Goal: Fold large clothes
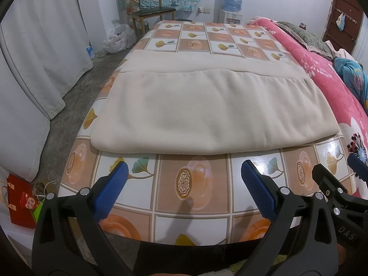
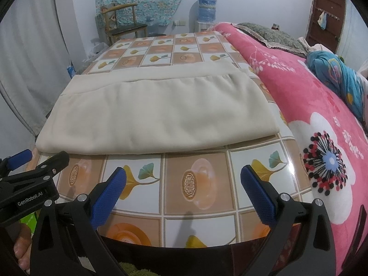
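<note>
Left and right wrist views. A large beige fleece garment (image 1: pixel 207 105), folded into a broad rectangle with a gathered seam running across its far part, lay flat on the bench (image 1: pixel 195 184), which was covered by a glossy oilcloth printed with orange teacup squares and ginkgo-leaf squares. The garment's near folded edge ran parallel to the bench's near edge, with a strip of bare oilcloth between them. The left hand-held gripper (image 1: pixel 184 168), black-framed with blue textured fingers (image 1: pixel 110 191), was spread wide and empty above that bare strip, apart from the cloth. The right hand-held gripper (image 2: pixel 184 172) was likewise spread wide, holding nothing, short of the garment's near edge; it stood just beside the left one, whose body appeared at the left margin of the right wrist view. A pink floral blanket (image 2: pixel 310 115) lay alongside the bench on the right. A wooden chair (image 1: pixel 147 4) and a water dispenser with a blue bottle (image 1: pixel 232 2) stood by the far wall.
</note>
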Demonstrator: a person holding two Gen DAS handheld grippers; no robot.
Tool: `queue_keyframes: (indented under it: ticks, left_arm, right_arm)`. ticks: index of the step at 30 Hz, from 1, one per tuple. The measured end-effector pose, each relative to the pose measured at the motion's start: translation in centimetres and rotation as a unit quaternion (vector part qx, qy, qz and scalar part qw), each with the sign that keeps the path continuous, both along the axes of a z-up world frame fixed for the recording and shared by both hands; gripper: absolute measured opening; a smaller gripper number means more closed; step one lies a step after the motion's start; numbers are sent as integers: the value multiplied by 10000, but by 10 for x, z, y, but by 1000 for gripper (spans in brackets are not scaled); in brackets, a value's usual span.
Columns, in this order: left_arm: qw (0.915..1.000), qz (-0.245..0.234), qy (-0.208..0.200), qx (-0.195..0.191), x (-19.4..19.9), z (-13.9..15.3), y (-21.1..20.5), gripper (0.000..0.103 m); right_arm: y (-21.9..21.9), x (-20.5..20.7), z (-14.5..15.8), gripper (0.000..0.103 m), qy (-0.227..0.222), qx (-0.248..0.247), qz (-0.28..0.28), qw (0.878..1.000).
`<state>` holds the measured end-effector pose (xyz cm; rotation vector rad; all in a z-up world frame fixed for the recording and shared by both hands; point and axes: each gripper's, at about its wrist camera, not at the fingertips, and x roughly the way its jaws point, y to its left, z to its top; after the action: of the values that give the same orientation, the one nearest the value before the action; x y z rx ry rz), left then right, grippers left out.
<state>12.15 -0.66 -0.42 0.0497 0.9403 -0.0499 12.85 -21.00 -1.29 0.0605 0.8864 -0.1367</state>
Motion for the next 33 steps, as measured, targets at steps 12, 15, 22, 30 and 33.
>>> queue_keyframes:
  ticks: [12,15,22,30,33]
  left_arm:
    - [10000,20,-6,-27,1,1,0,95]
    - [10000,21,-4,-34,1,1,0,95]
    - [10000,20,-1,-34,2,1,-1,95]
    - [10000,28,-6,-45,2,1,-1,95]
    - [10000,34,-7,-48,2,2,-1,95]
  right_arm:
    - [2,-1,-1,97,7,-29,8,10000]
    - [2,-1,-1,97,5,-36,11,10000]
    - [3,-1,-1,97,11,-32,5,10000]
    - [2,0,-1,97,10,-33,10,10000]
    - [2,0,-1,97,17,-31,4,10000]
